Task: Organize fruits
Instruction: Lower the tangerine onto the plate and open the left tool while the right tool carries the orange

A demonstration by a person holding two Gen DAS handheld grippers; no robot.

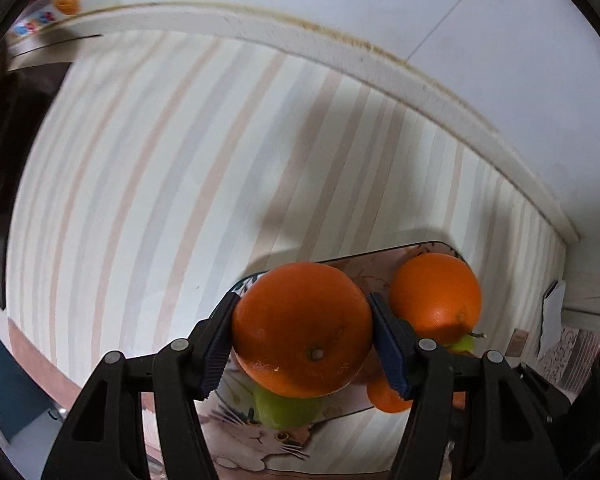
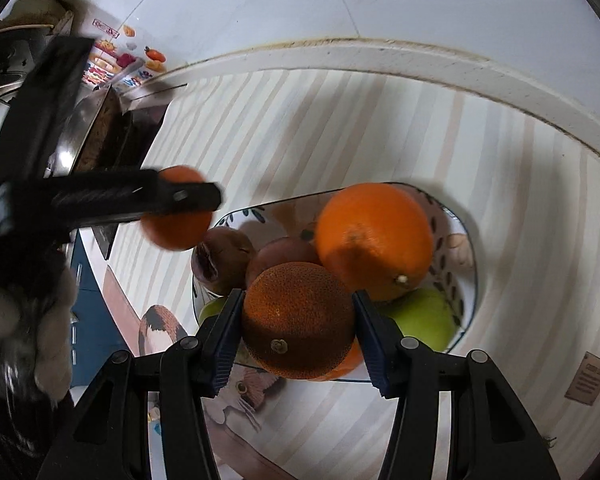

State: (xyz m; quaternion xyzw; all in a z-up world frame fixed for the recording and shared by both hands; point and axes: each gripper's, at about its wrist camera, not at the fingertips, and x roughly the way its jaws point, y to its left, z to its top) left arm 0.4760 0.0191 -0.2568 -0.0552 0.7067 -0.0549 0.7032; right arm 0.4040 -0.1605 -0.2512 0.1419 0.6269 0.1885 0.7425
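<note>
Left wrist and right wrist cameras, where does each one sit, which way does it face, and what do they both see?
Left wrist: on the left gripper, looking down past its held orange at the fruit tray; only its own fingers show.
Right wrist: on the right gripper, angled down over its dark orange; the left gripper and a hand show.
Shared: tray, big orange, striped cloth.

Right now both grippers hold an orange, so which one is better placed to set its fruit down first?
Probably the left gripper: it hangs straight over the plate with its orange. The right gripper comes in tilted.
</note>
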